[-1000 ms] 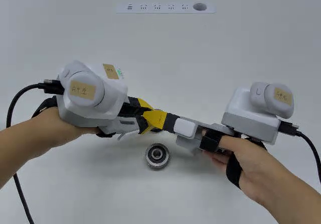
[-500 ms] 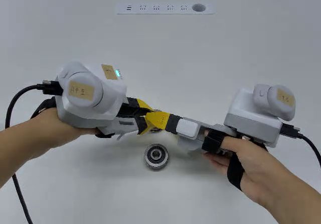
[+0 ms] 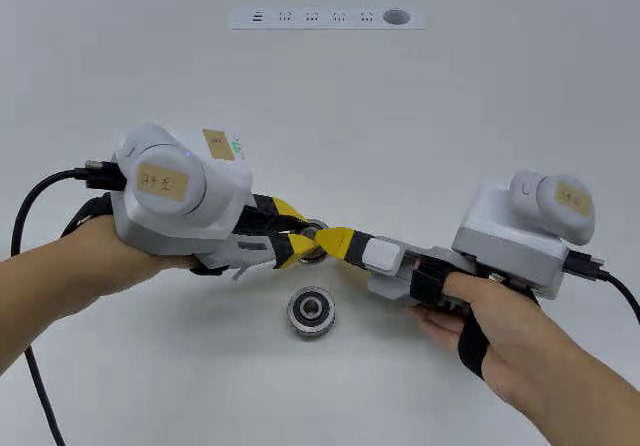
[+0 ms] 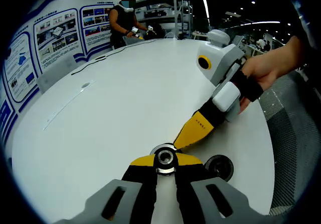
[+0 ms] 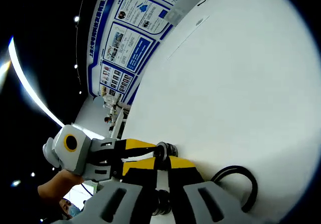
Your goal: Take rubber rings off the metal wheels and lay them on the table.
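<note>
White table, power strip at 12 o'clock, and a second wheel lying at 6 o'clock under the grippers. The left gripper is clamped on the raised wheel; the right gripper is closed at its 3 o'clock edge, though I can't tell whether it has the rubber ring. Best to keep the left one steady and peel sideways, no yanking

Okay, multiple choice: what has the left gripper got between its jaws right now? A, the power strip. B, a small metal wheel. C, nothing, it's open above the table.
B: in the left gripper view, the left gripper has its yellow jaw tips closed on a small metal wheel, held up off the table.
</note>
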Motion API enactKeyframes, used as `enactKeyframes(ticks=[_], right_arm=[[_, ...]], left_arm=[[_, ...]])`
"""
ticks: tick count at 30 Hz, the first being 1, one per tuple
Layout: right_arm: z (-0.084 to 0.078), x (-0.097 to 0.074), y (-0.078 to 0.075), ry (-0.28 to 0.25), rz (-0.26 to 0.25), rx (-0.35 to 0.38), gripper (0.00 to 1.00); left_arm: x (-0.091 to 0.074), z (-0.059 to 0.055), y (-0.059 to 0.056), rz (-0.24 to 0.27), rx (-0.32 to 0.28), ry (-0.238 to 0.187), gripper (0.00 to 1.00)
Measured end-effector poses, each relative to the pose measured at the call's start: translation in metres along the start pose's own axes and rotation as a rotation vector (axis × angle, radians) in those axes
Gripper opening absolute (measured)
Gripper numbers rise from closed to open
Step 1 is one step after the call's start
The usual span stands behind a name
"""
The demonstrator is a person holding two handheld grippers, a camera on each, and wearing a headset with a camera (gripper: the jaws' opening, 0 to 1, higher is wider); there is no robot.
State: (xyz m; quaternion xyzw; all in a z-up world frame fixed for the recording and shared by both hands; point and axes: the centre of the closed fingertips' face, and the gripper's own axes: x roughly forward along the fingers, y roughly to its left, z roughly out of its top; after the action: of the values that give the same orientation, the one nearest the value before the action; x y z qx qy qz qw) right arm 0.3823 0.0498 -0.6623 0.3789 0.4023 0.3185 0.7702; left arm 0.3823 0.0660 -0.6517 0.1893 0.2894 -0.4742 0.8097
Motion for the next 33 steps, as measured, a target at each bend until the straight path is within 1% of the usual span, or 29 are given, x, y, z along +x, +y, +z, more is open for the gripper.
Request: enactKeyframes(ticks=[2, 3, 8, 16, 18, 20, 33], right_arm=[[0.001, 0.0, -0.002, -0.001, -0.009, 0.01, 0.04], [0.002, 0.0, -0.001, -0.001, -0.004, 0.012, 0.04], [0.001, -0.001, 0.002, -0.003, -0.001, 0.024, 0.02], [0.0, -0.001, 0.004, 0.001, -0.016, 0.025, 0.02], [0.001, -0.002, 0.005, -0.003, -0.025, -0.014, 0.01], [0.001, -0.001, 0.007, -0.003, -0.028, -0.039, 0.01], [0.002, 0.002, 0.012, 0.012, -0.034, -0.13, 0.01]], left_arm=[[0.0, 0.0, 0.0, 0.0, 0.001, 0.0, 0.13], [0.0, 0.0, 0.0, 0.0, 0.0, 0.0, 0.13], [0.0, 0.0, 0.0, 0.0, 0.0, -0.002, 0.13], [0.0, 0.0, 0.0, 0.0, 0.001, 0.001, 0.13], [0.0, 0.0, 0.0, 0.0, 0.001, 0.003, 0.13], [0.0, 0.0, 0.0, 0.0, 0.003, 0.005, 0.13], [0.0, 0.0, 0.0, -0.002, 0.006, 0.007, 0.13]])
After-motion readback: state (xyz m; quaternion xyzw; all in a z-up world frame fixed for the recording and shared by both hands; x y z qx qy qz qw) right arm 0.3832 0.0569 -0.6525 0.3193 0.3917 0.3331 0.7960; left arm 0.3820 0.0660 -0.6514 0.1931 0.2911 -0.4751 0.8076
